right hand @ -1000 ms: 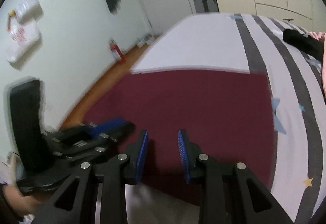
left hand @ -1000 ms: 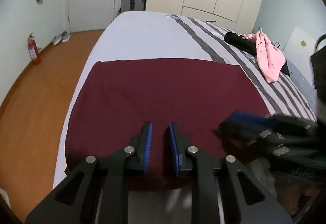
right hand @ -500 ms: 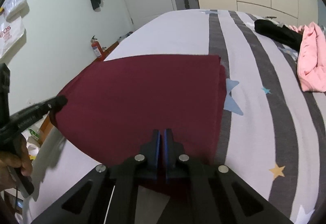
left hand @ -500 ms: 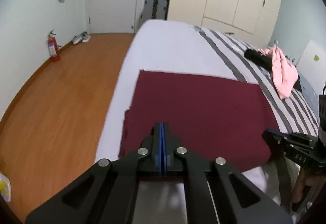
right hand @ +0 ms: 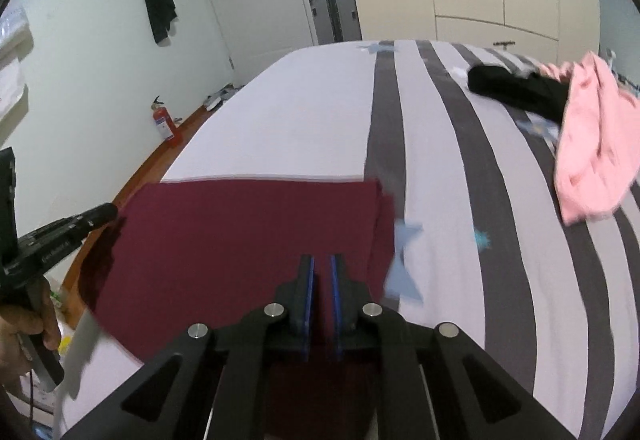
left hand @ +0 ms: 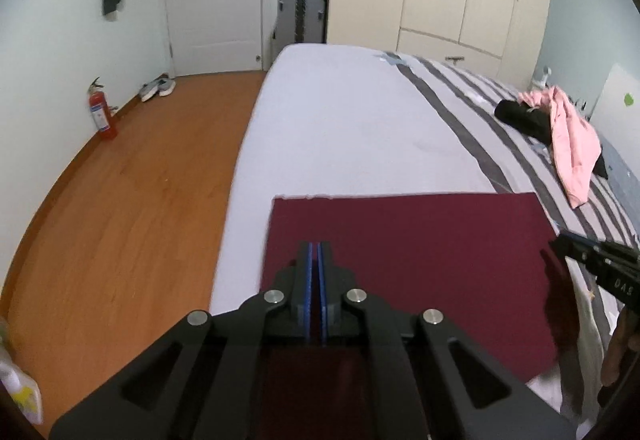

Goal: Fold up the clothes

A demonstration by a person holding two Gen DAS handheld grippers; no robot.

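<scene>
A maroon cloth (left hand: 420,240) (right hand: 240,232) lies flat on the near end of the bed (left hand: 340,120) (right hand: 304,112). Its near edge is raised off the sheet. My left gripper (left hand: 314,246) is shut on that edge near the left corner, blue pads together. My right gripper (right hand: 322,258) pinches the same edge near the right corner. Its jaws are opening slightly, with a narrow gap and cloth still between the pads. Each gripper shows at the other view's side: the right gripper (left hand: 592,260) and the left gripper (right hand: 72,228), held by a hand (right hand: 20,332).
A pink garment (left hand: 572,144) (right hand: 596,136) lies over a black one (left hand: 520,116) (right hand: 512,88) at the bed's far right. A wooden floor with a fire extinguisher (left hand: 100,112) and shoes (left hand: 158,88) runs along the left. A suitcase (left hand: 302,16), door and wardrobe stand behind.
Both grippers went from open to closed on the cloth's near edge, then moved up and forward with it. The right gripper's pads have parted a little since half a second ago.
</scene>
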